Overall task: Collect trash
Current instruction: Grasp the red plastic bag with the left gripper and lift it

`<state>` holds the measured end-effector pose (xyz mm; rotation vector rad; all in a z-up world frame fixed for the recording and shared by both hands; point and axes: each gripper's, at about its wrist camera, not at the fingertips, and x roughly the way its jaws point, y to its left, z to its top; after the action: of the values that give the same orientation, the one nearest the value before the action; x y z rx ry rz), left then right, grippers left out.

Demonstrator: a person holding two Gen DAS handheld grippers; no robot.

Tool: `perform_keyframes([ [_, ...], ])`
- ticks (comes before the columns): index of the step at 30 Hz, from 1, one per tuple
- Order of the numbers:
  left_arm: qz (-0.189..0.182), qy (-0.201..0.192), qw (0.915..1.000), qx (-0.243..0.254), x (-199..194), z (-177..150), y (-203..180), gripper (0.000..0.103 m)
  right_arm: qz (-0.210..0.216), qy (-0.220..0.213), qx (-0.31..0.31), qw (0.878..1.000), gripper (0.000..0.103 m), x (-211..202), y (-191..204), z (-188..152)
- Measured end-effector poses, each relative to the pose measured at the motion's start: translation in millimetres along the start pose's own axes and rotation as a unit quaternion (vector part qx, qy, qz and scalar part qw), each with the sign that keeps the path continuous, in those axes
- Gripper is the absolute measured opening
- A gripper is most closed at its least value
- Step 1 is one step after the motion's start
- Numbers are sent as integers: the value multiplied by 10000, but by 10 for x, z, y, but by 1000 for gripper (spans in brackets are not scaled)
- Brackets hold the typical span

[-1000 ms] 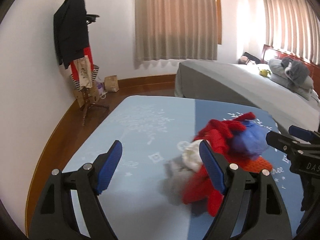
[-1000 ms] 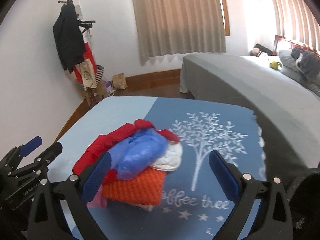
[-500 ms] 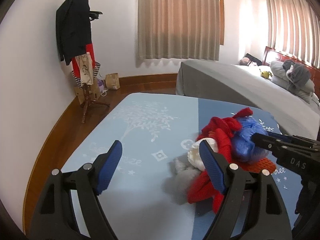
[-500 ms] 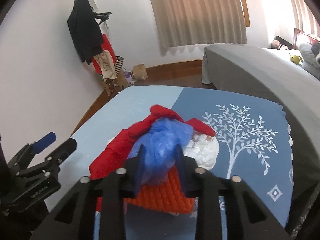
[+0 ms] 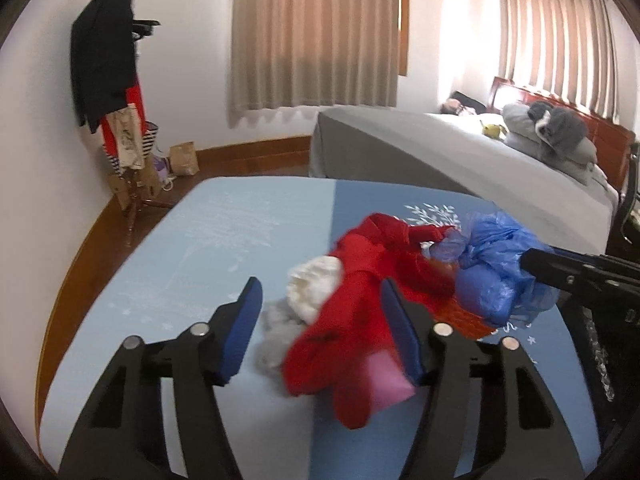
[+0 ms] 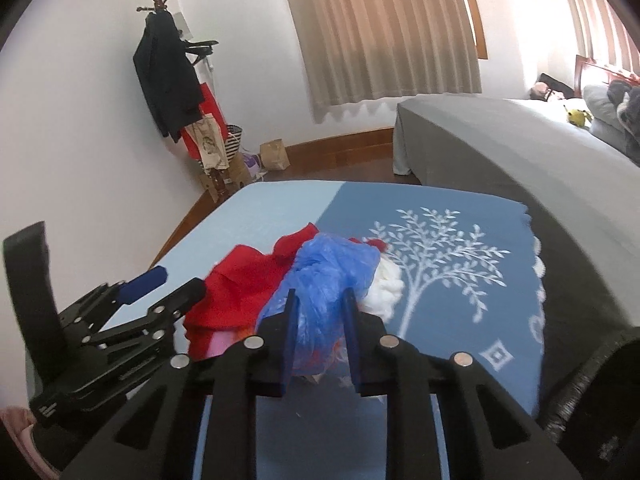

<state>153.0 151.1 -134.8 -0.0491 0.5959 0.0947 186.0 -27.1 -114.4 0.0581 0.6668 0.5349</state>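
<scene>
Your right gripper point(image 6: 320, 312) pinches the blue bag point(image 6: 332, 264); your left gripper point(image 5: 320, 320) is closing around red cloth point(image 5: 352, 320), which may drag along.

Soft daylight comes through the curtains point(image 5: 316, 36), with glare on the wall beside the right window point(image 5: 556, 36). The fisheye bends the edges, and the red cloth point(image 5: 352, 320) is blurred.

White walls point(image 5: 192, 80) and beige pleated curtains point(image 5: 316, 36) over two windows are seen, the right one point(image 5: 560, 40) backlit by daylight. A wooden floor point(image 5: 92, 248) with matching skirting is shown. A coat stand point(image 6: 168, 80) hung with dark clothing stands in the corner, a paper bag point(image 6: 275, 155) beside it. A grey-covered bed point(image 5: 440, 152) with wooden headboard point(image 5: 608, 140) is placed right.
</scene>
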Motion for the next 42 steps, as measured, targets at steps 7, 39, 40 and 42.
perform_keyframes([
  [7,-193,273,9991,244,209,-72,-163,22,-134,67,110,9998,22,-90,-166,-92],
  [39,-449,333,9980,311,255,-90,-544,42,-476,2,291,9984,22,-345,-423,-197],
  [40,-459,318,9979,317,257,-79,-544,38,-485,3,301,9984,22,-349,-437,-199],
  [42,-499,298,9976,371,252,-65,-565,11,-503,-6,317,9982,22,-362,-454,-202],
])
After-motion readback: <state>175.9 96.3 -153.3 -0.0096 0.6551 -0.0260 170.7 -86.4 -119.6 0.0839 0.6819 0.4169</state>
